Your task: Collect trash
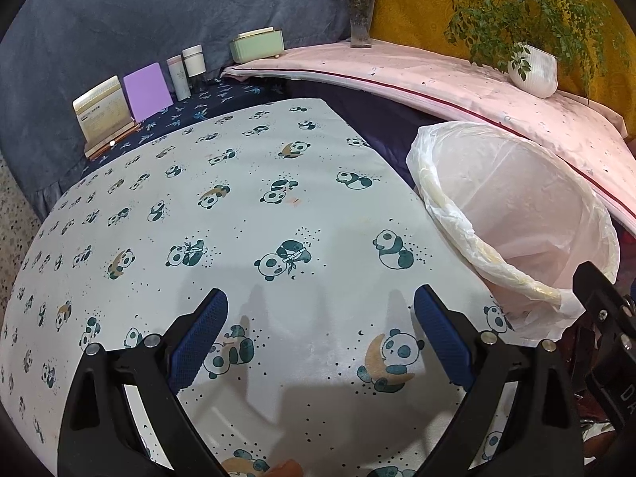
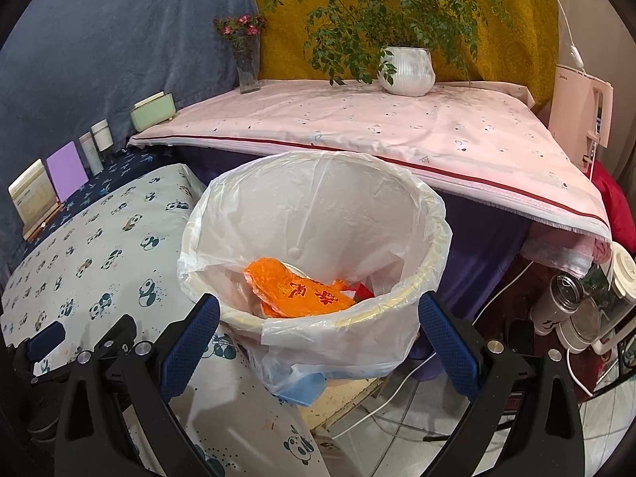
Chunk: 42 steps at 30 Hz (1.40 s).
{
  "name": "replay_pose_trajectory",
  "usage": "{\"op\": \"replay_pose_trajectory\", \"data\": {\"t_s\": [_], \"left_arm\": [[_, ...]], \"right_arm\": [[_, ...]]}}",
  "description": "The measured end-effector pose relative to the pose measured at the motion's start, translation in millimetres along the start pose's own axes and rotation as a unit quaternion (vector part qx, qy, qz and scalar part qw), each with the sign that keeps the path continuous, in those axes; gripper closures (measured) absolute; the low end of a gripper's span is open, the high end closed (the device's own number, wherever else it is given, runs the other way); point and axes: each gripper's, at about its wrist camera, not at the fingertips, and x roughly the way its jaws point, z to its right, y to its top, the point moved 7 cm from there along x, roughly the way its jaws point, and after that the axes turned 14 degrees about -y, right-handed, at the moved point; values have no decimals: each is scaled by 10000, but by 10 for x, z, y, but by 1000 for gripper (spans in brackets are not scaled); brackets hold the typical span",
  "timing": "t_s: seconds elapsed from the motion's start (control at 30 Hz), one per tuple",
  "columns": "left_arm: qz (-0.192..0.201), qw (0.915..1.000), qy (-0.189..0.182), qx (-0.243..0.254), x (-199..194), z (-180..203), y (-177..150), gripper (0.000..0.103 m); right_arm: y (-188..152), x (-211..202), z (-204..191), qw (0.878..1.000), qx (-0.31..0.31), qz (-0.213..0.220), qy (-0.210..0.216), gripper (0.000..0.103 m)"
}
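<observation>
**Panda cloth bare, trash in the bin**

A table under a panda cloth (image 1: 246, 206) is seen, with a pink-covered shelf (image 2: 397, 127) behind; a vase (image 2: 247, 65) and a potted plant (image 2: 407, 69) are kept at the back, out of the working area. A lined bin (image 2: 401, 310) is set just beside the table edge, probably so trash can be dropped straight in. An orange wrapper (image 2: 296, 288) is seen inside, on the bottom.

The right gripper (image 2: 318, 318) is held over the bin mouth, jaws apart, nothing between them. The left gripper (image 1: 320, 314) is held above the bare cloth, jaws also apart and empty. No trash is seen on the cloth, so collection is judged nearly complete.
</observation>
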Motion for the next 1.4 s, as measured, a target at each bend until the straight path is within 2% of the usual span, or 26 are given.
{"op": "replay_pose_trajectory", "data": {"t_s": [0.43,0.63,0.93,1.17,1.4], "left_arm": [[221,9997,-49,61,-138,68,61,13],[267,9993,-223,107,-269,233,179,13],[290,9984,-357,326,-350,464,322,13],[182,9977,-454,460,-379,582,378,13],[-157,9967,-537,584,-394,679,423,13]], "right_arm": [[22,-123,156,9998,-43,137,-132,6],[22,-206,302,9997,-124,29,-193,7],[41,-325,396,9993,-241,90,-270,6],[94,-319,487,9992,-229,50,-328,6],[120,-306,534,9983,-399,-138,-413,6]]}}
